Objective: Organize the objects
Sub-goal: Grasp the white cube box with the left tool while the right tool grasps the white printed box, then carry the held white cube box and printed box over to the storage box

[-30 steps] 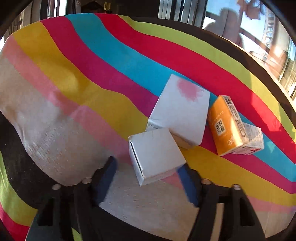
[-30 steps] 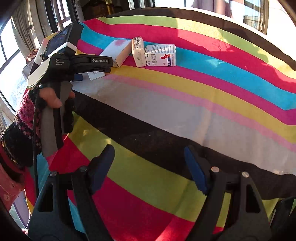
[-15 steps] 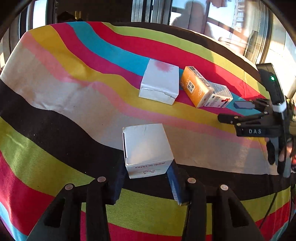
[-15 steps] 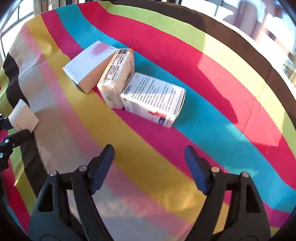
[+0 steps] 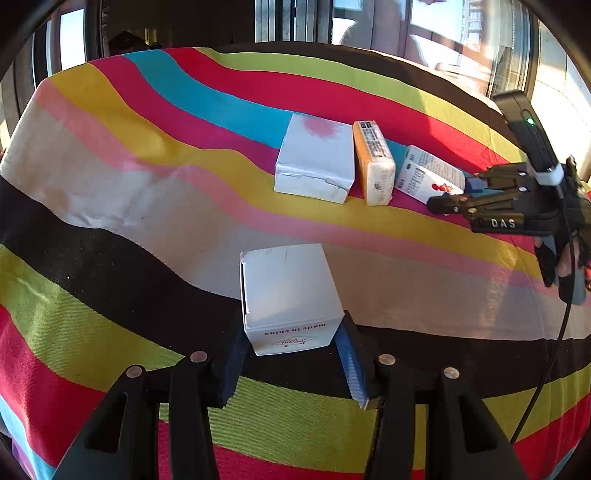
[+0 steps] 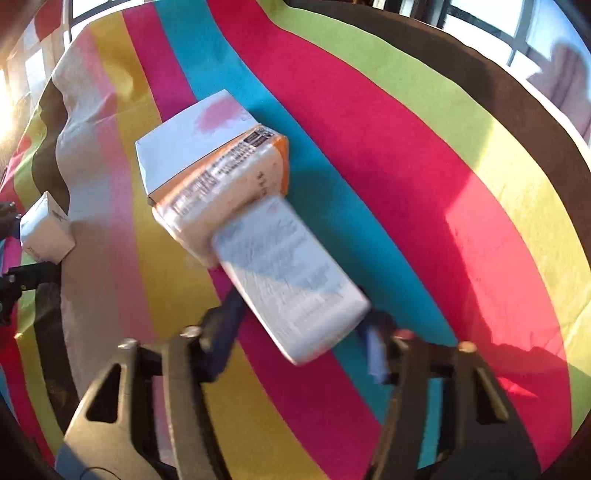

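Note:
My left gripper [image 5: 291, 354] is shut on a small white cube box [image 5: 290, 295] and holds it over the striped cloth [image 5: 147, 206]. Farther back lie a white box with a pink blot [image 5: 314, 162], an orange pack [image 5: 373, 162] and a white printed carton [image 5: 428, 173] in a row. My right gripper [image 6: 299, 343] straddles the printed carton [image 6: 291, 280] with its fingers close to both sides; the view is blurred, so contact is unclear. It shows from the side in the left wrist view [image 5: 454, 199]. The orange pack [image 6: 221, 184] and the blot box [image 6: 192, 140] lie just beyond.
The striped cloth [image 6: 424, 184] covers the whole table, which drops away at the far edge. Windows [image 5: 461, 33] stand behind it. The small white box [image 6: 44, 229] held by the left gripper shows at the left edge of the right wrist view.
My left gripper closed on the small white box and drew it back from the others. My right gripper moved up to the printed carton and its fingers narrowed around it.

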The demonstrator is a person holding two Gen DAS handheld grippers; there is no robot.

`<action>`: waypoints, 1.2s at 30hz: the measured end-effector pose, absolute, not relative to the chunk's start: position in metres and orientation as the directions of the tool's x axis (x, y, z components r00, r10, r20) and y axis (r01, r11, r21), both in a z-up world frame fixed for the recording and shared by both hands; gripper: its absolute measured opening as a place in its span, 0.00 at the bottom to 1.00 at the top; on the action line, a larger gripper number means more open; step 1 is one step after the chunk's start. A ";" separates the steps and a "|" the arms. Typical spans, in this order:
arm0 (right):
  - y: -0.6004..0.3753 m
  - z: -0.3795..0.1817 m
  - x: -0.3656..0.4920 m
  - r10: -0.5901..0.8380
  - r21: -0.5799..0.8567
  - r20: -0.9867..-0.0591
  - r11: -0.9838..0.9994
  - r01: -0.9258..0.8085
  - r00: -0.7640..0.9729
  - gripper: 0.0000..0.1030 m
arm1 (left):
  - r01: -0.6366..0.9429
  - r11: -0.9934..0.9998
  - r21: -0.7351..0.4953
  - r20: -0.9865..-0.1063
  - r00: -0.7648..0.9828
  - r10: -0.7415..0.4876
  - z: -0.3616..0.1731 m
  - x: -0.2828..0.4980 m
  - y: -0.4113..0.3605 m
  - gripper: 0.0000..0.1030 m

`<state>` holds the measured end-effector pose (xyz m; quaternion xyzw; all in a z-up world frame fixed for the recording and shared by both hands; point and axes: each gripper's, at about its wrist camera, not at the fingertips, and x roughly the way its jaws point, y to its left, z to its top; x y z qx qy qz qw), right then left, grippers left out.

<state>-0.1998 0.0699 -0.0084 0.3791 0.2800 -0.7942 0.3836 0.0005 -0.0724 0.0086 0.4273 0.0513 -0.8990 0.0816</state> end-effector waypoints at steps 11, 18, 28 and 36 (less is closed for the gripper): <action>0.143 -0.006 -0.055 -0.391 0.006 -0.816 -0.742 0.670 -0.426 0.47 | 0.169 -0.985 -0.021 -0.780 -0.619 -0.090 0.005 -0.012 -0.069 0.56; 0.137 -0.009 -0.061 -0.391 -0.011 -0.801 -0.747 0.665 -0.453 0.66 | 0.191 -0.982 -0.016 -0.784 -0.611 -0.106 0.005 -0.015 -0.073 0.66; 0.157 -0.002 0.000 -0.376 0.019 -0.767 -0.823 0.568 -0.520 0.42 | 0.253 -0.964 -0.087 -0.767 -0.634 -0.097 0.006 -0.006 -0.090 0.41; 0.162 -0.005 0.018 -0.341 0.009 -0.765 -0.854 0.521 -0.547 0.42 | 0.254 -0.965 -0.069 -0.767 -0.632 -0.111 0.005 -0.010 -0.087 0.41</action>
